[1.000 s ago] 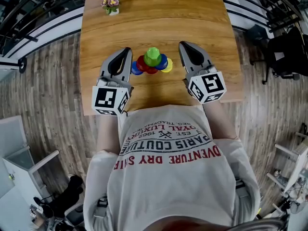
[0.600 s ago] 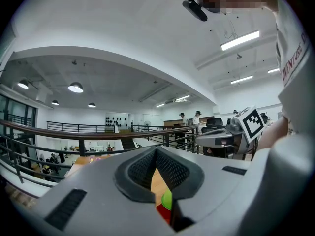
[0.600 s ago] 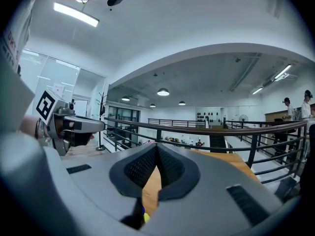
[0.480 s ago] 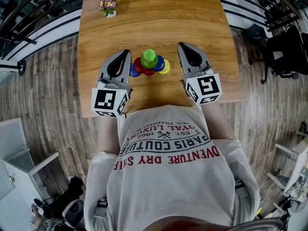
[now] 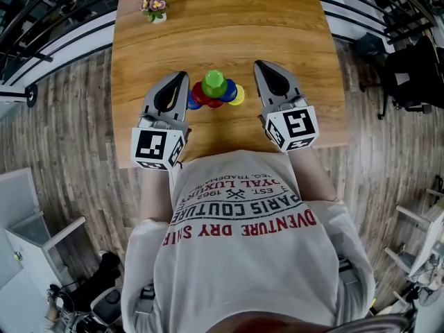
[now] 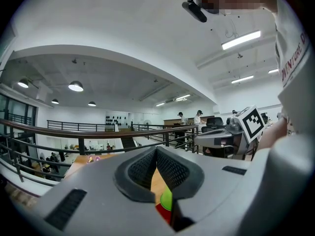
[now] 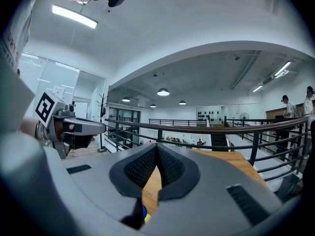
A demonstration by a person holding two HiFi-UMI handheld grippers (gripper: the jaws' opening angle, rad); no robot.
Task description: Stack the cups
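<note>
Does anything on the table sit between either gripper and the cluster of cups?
Nothing visible does. The left gripper and right gripper flank the cups with only bare table between; the small flower pot stands far off at the back corner.

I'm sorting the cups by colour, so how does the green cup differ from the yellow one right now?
The green cup sits on top of the cluster, in the middle; the yellow cup lies low at its right edge. The green cup shows whole; the yellow cup only peeks out beside a blue cup. Both are small cups in one tight group on the wooden table.
</note>
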